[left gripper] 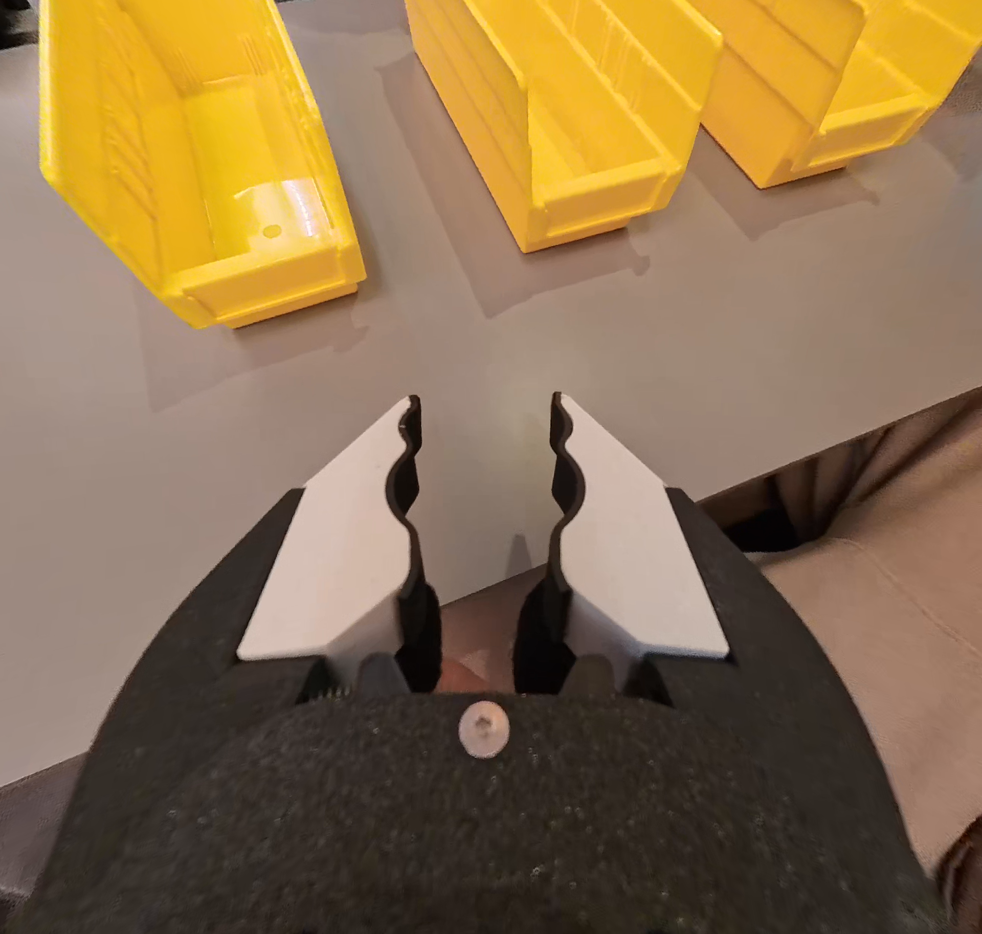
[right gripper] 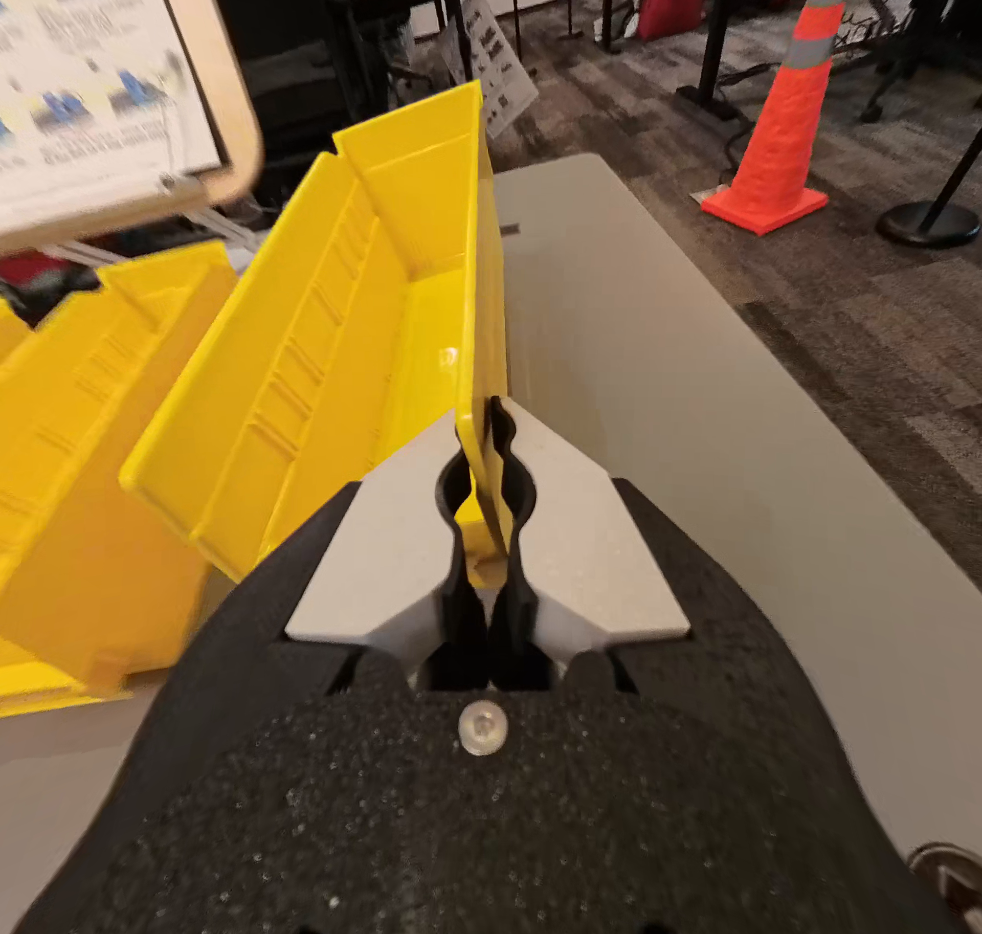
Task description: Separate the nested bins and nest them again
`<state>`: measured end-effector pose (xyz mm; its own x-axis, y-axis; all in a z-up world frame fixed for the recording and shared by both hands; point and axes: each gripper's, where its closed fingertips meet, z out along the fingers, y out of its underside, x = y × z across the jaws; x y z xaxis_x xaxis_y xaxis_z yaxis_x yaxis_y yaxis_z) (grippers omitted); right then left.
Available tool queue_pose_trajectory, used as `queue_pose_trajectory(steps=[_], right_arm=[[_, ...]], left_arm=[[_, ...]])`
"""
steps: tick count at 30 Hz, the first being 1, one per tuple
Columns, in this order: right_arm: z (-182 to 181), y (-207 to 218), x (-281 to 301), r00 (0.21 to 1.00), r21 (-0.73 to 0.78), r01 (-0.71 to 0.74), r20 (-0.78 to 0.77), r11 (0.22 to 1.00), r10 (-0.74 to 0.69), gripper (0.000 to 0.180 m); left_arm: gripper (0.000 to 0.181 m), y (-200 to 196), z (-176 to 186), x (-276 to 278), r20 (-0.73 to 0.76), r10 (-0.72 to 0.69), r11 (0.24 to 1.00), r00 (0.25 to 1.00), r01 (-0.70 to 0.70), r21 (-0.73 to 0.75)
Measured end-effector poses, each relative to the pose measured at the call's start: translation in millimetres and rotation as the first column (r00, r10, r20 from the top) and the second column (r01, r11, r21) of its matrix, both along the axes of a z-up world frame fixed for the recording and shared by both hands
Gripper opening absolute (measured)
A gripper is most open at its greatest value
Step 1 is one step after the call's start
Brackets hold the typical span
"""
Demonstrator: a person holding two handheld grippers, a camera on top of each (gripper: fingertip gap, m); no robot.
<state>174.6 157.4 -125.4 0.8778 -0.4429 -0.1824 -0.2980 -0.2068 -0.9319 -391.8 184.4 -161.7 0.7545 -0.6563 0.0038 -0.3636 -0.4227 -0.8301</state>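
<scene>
- The right gripper point(right gripper: 486, 475) has its fingers pinching the near right side wall of a lifted yellow bin point(right gripper: 340, 356), which hangs tilted above the table point(right gripper: 664, 377).
- The left gripper point(left gripper: 486, 483) hovers with fingers spread and empty, low over the table edge.
- Three more bins show in the left wrist view: one at 11 o'clock point(left gripper: 212, 164), two toward 1 o'clock point(left gripper: 574, 127).
- Judged: level the held bin and line up its walls with the target bin before lowering; the thin-wall grip could twist.
</scene>
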Motion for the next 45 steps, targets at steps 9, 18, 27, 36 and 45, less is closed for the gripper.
queue_pose_trajectory(steps=[9, 18, 27, 36, 45], right_arm=[[72.9, 7.9, -128.5, 0.977, 0.156, -0.149, -0.130, 0.976, 0.170, 0.002], [55.4, 46.6, -166.8, 0.989, 0.077, -0.093, -0.105, 0.993, 0.101, 0.003], [55.0, 57.6, -177.5, 0.985, 0.074, -0.096, -0.140, 0.993, 0.105, 0.003], [41.0, 62.4, -179.4, 0.979, 0.063, -0.090, -0.179, 0.994, 0.100, 0.003], [15.6, 74.4, -178.7, 0.983, 0.037, -0.083, -0.158, 0.996, 0.088, 0.003]], left_arm=[[0.045, -1.1, 3.4, 5.8, 0.001, -0.009, 1.000, 1.000, 0.009, 0.015], [0.043, -2.8, 5.7, 8.9, 0.022, -0.030, 1.000, 0.999, 0.030, 0.007], [0.042, -1.1, 3.2, 7.6, 0.013, -0.025, 1.000, 1.000, 0.025, -0.005], [0.042, -0.8, -1.7, 7.9, -0.001, -0.030, 0.999, 1.000, 0.030, -0.019], [0.042, -1.2, -4.1, 10.3, -0.005, -0.040, 0.999, 0.999, 0.039, -0.029]])
